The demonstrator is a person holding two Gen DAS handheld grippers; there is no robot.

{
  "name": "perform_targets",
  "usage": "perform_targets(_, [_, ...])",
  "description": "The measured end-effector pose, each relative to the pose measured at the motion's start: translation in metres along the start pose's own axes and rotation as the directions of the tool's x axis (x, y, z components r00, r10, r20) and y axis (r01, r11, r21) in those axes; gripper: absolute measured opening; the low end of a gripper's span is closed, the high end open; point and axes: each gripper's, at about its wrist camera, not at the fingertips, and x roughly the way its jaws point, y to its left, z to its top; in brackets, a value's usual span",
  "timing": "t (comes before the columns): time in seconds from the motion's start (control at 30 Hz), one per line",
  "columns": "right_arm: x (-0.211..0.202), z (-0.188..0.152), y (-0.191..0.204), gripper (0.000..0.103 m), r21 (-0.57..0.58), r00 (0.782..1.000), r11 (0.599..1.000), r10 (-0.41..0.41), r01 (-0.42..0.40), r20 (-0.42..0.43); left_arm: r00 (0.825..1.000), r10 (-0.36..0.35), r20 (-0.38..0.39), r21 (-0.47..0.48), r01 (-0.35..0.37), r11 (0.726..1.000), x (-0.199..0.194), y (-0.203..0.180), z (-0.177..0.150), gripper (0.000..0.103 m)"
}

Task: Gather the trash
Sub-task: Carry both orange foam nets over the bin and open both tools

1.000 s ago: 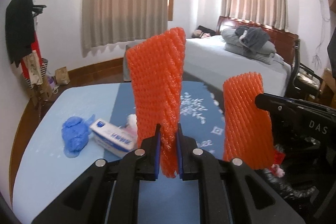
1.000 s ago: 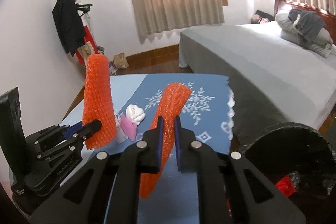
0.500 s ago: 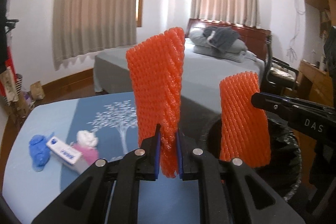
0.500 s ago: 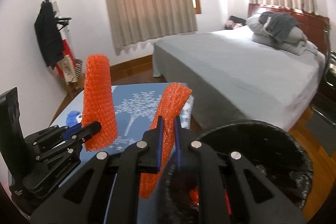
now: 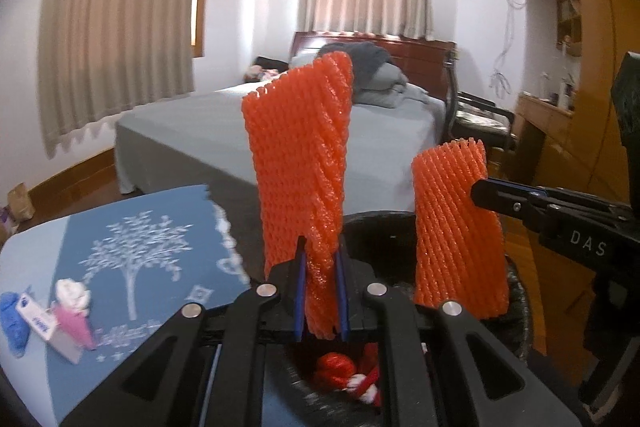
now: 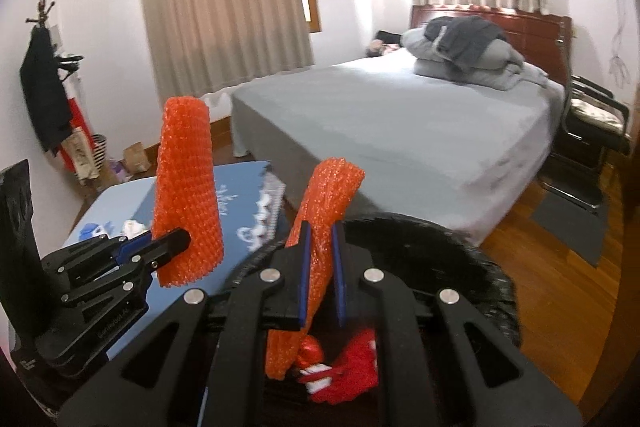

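My left gripper (image 5: pixel 320 291) is shut on an orange foam net sleeve (image 5: pixel 300 163) that stands upright between its blue pads. My right gripper (image 6: pixel 320 267) is shut on a second orange foam net sleeve (image 6: pixel 320 227); in the left wrist view this sleeve (image 5: pixel 456 227) shows at the right with the right gripper (image 5: pixel 480 189) on it. In the right wrist view the left gripper (image 6: pixel 180 239) and its sleeve (image 6: pixel 186 195) appear at the left. Both hang over a black-lined trash bin (image 6: pixel 460 239) holding red wrappers (image 6: pixel 344 367).
A blue table (image 5: pixel 132 227) at the left carries a blue glove (image 5: pixel 12 315), a small white box (image 5: pixel 38 319), a pink wrapper (image 5: pixel 74 323) and a white wad (image 5: pixel 70 291). A grey bed (image 6: pixel 400 131) lies behind. A black chair (image 6: pixel 592 123) stands at the right.
Both grippers swung to the right, away from the table, with their orange sleeves. The black bin has come under them and the table trash has slid to the far left.
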Motion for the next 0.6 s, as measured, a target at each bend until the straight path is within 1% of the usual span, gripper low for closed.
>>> perform_targets(0.17, [-0.006,-0.011,-0.031,0.01,0.03,0.998,0.998,-0.058,0.059,-0.011,0.998,-0.054,-0.025,0.02,0.055,0.998,0.02,-0.022,-0.001,0.013])
perform_targets(0.33, [-0.006,-0.024,-0.051,0.01,0.054,0.995,0.994,-0.092,0.094,-0.029,0.993,-0.105,-0.059,0.03,0.107,0.994,0.04,-0.043,-0.004,0.013])
perform_targets(0.5, [-0.002,-0.036,-0.069,0.01,0.075,0.993,0.991,-0.11,0.114,-0.05,0.985,-0.144,-0.093,0.039,0.148,0.988,0.056,-0.062,-0.008,0.013])
perform_targets(0.6, [0.001,-0.044,-0.075,0.01,0.083,0.991,0.989,-0.118,0.124,-0.07,0.981,-0.158,-0.111,0.042,0.164,0.986,0.062,-0.066,-0.011,0.014])
